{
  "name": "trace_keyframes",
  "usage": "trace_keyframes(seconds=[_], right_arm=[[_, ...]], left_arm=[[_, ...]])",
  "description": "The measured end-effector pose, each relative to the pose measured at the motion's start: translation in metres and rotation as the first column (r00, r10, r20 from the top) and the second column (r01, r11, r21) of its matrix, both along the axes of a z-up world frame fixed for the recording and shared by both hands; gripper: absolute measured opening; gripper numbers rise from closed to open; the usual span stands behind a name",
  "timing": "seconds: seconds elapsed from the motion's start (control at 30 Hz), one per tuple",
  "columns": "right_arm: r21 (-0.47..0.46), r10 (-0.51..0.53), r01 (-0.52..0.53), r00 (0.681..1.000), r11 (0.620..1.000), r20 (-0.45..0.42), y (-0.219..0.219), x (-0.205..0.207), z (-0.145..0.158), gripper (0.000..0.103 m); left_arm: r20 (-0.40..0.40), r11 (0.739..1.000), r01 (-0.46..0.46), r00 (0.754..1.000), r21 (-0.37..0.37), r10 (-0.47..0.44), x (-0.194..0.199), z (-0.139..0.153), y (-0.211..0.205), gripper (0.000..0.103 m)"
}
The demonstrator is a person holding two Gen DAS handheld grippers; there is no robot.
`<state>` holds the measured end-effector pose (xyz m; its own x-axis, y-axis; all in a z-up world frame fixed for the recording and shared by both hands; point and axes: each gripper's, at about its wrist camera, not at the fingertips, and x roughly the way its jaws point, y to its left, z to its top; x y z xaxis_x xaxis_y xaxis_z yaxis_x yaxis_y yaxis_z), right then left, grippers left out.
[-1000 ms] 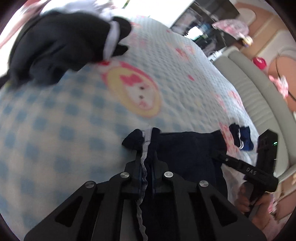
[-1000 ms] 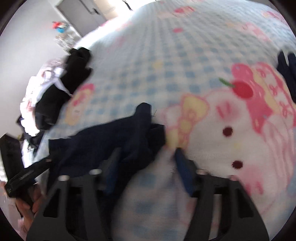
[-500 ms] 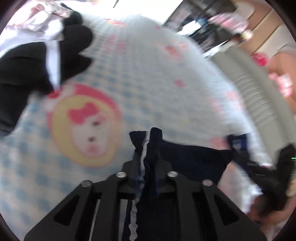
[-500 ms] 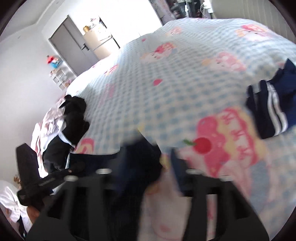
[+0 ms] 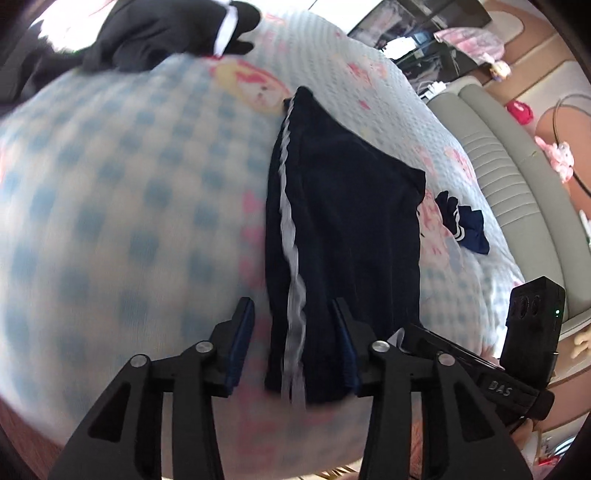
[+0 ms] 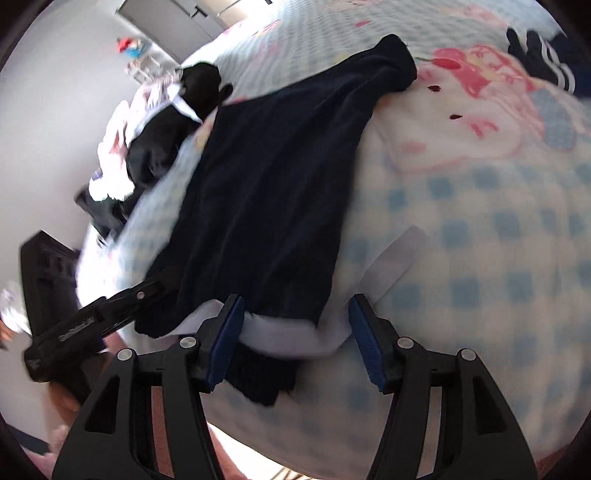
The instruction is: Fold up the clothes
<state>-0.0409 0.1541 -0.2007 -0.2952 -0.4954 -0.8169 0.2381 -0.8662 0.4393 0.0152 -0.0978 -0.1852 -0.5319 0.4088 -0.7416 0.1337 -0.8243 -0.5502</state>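
A dark navy garment [image 5: 343, 229] with a white side stripe lies stretched flat on the blue-checked bedspread [image 5: 122, 206], its near end at the bed's front edge. My left gripper [image 5: 293, 332] is open, its fingers straddling the striped near end without pinching it. In the right wrist view the same navy garment [image 6: 273, 177] runs away from me, and my right gripper [image 6: 295, 332] is open just short of its near hem, where a white lining shows. The other gripper's black body [image 6: 92, 314] appears at the left.
A black and white clothes pile [image 5: 147, 33] sits at the bed's far left. A small folded navy piece with white stripes [image 5: 461, 225] lies to the right. A grey padded headboard [image 5: 517, 177] borders the bed's right side. A white strip [image 6: 395, 262] lies on the bedspread.
Both grippers have let go of the navy garment and pulled back toward the bed's front edge. The garment, held up and bunched before, now lies spread flat.
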Motion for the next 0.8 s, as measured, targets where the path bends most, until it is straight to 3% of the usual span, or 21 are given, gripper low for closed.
trace_keyframes(seconds=[0.17, 0.23, 0.3, 0.4, 0.47, 0.57, 0.67, 0.73, 0.8], right_arm=[[0.017, -0.042, 0.042, 0.999, 0.999, 0.024, 0.002, 0.017, -0.004, 0.06], [0.037, -0.01, 0.01, 1.0, 0.999, 0.006, -0.003, 0.018, -0.001, 0.043], [0.056, 0.0, 0.001, 1.0, 0.998, -0.003, -0.003, 0.02, 0.008, 0.017], [0.084, -0.028, 0.031, 0.999, 0.996, -0.039, 0.007, 0.024, 0.025, 0.011], [0.062, -0.024, 0.026, 0.999, 0.998, -0.027, 0.01, 0.026, 0.022, 0.01], [0.029, -0.018, 0.019, 1.0, 0.999, -0.009, 0.014, 0.028, 0.017, 0.013], [-0.004, -0.012, 0.012, 1.0, 1.0, 0.009, 0.019, 0.03, 0.013, 0.029], [-0.027, -0.007, 0.008, 1.0, 1.0, 0.02, 0.022, 0.032, 0.009, 0.04], [-0.031, 0.014, -0.013, 0.999, 0.999, 0.03, 0.016, 0.027, 0.003, 0.064]], left_arm=[[-0.006, 0.999, -0.048, 0.999, 0.0, 0.048, 0.016, -0.017, 0.011, 0.048], [-0.023, 1.0, -0.026, 0.999, -0.006, 0.026, 0.015, -0.011, 0.014, 0.035], [-0.031, 0.998, -0.023, 0.999, 0.059, 0.025, 0.017, -0.007, 0.011, 0.031], [-0.045, 0.988, -0.016, 0.999, 0.152, 0.023, 0.025, 0.002, 0.011, 0.028], [-0.068, 0.986, -0.012, 0.997, 0.166, 0.023, 0.031, 0.009, 0.012, 0.03], [-0.062, 0.986, -0.004, 0.998, 0.167, 0.014, 0.031, 0.005, 0.012, 0.04], [0.014, 0.978, -0.017, 1.0, 0.207, 0.014, 0.024, -0.015, 0.006, 0.042], [0.025, 0.968, 0.022, 0.999, 0.251, -0.03, 0.022, -0.023, 0.006, 0.054], [0.01, 0.969, 0.061, 0.998, 0.241, -0.066, 0.02, -0.022, 0.01, 0.055]])
